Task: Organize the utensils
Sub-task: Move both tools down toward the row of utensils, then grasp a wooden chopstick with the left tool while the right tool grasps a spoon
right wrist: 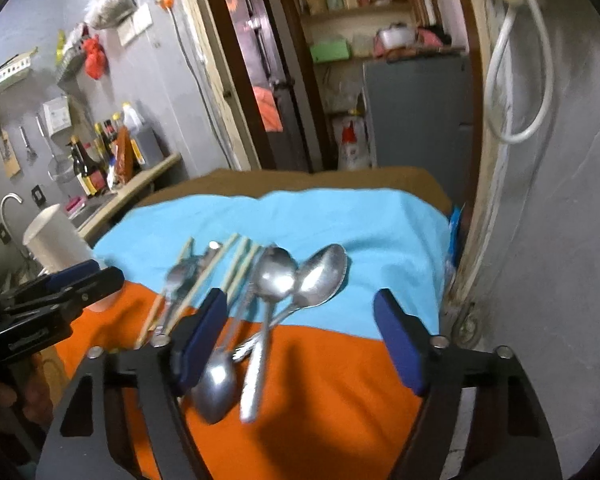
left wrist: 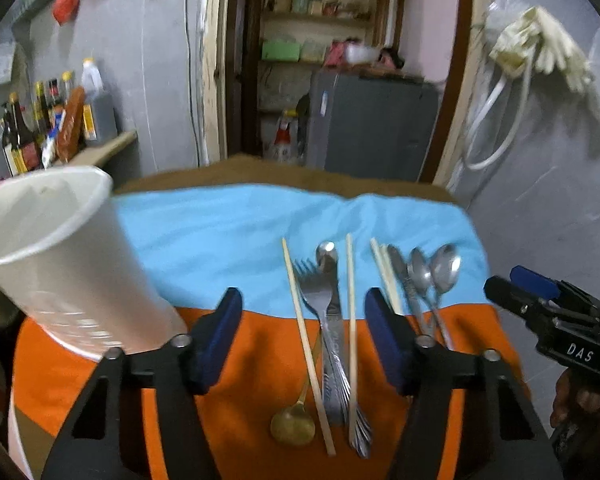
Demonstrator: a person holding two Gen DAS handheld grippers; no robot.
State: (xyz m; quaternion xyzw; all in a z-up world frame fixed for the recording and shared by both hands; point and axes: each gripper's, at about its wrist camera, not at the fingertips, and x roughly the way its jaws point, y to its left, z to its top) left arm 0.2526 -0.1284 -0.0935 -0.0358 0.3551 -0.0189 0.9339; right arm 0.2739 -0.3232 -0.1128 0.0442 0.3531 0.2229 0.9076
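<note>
Utensils lie in a row on a blue and orange cloth (left wrist: 228,232). In the left wrist view I see wooden chopsticks (left wrist: 306,340), a fork (left wrist: 320,300), a knife (left wrist: 334,320), a gold spoon (left wrist: 294,424), and two steel spoons (left wrist: 440,272) to the right. A white cup (left wrist: 60,256) stands at the left. My left gripper (left wrist: 304,304) is open and empty above the fork and chopsticks. My right gripper (right wrist: 300,304) is open and empty over the steel spoons (right wrist: 300,276); it shows at the right edge of the left wrist view (left wrist: 516,284). The cup (right wrist: 54,240) is far left.
A counter with sauce bottles (left wrist: 48,120) and a sink tap (right wrist: 10,204) stands at the left. A doorway with shelves (left wrist: 320,20) and a grey fridge (left wrist: 372,128) lies behind the table. A wall with a white hose (right wrist: 516,80) is close on the right.
</note>
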